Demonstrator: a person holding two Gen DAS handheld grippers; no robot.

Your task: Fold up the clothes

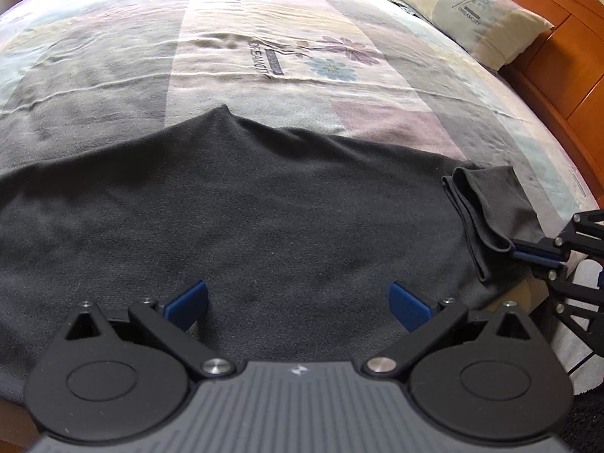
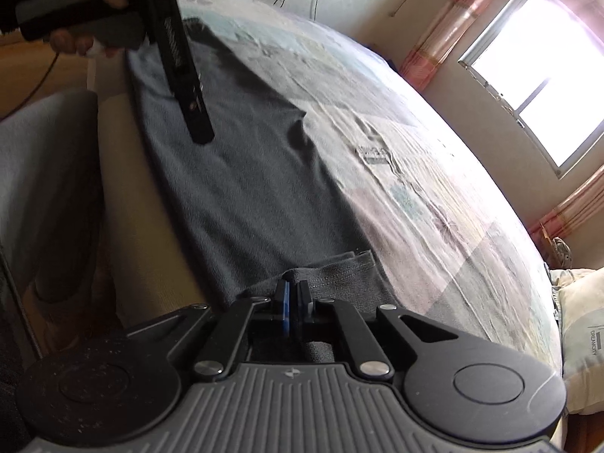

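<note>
The word "DREAMCITY" is printed on the bedsheet (image 1: 264, 61) in dark capitals, running beside a small dark bar and next to a purple and a blue flower. The same "DREAMCITY" stands on the pillow (image 1: 470, 13) at the headboard, under a thin flower-stem drawing and beside a similar dark bar. In the right wrist view the pillow (image 2: 589, 343) shows "DREAMCITY" again, set vertically under a short line. The sheet's print (image 2: 373, 153) is there too, but too blurred to read. No other text or numbers are legible.
</note>
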